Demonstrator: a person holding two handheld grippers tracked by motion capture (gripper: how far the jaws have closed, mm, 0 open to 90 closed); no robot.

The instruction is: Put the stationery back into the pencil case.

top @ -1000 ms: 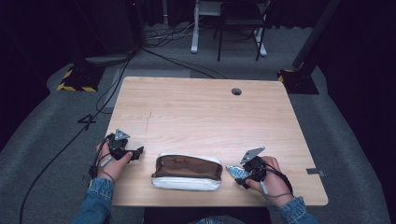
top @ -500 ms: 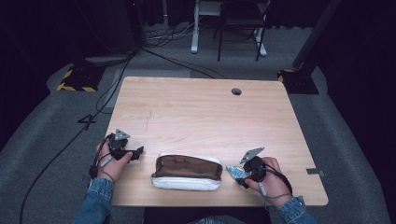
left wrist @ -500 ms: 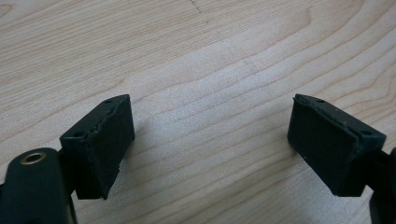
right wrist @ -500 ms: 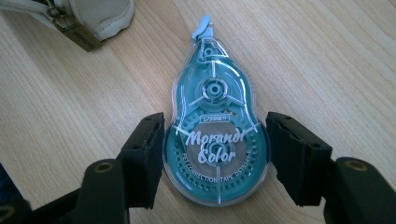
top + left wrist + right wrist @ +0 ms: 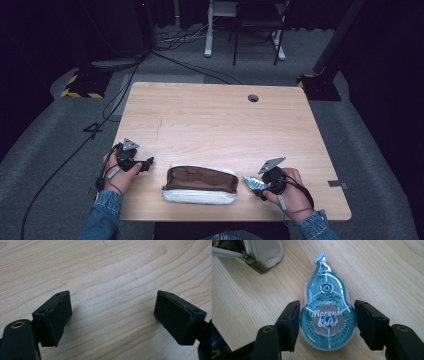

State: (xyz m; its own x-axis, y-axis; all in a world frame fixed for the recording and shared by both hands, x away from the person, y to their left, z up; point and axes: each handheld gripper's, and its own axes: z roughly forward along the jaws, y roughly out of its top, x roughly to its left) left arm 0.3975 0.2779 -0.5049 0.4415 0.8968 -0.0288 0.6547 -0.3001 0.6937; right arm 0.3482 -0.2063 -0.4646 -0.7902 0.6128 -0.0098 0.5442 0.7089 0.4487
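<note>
A teal, clear-shelled correction tape [image 5: 327,312] lies between the jaws of my right gripper [image 5: 327,322], which press on both of its sides; its tip points away toward the pouch. In the high view that right gripper [image 5: 260,184] is near the front right of the table, with the correction tape [image 5: 251,183] sticking out to the left. A brown and white zip pouch [image 5: 200,184] lies at the front middle, and its cream corner [image 5: 265,251] with a zip end is just beyond the tape. My left gripper [image 5: 146,164] rests left of the pouch, and the left gripper [image 5: 112,320] is open over bare wood.
The wooden table [image 5: 215,120] has a round cable hole [image 5: 253,98] at the back right. Its front edge runs close under both hands. Cables, a chair and stand bases sit on the dark floor beyond the table.
</note>
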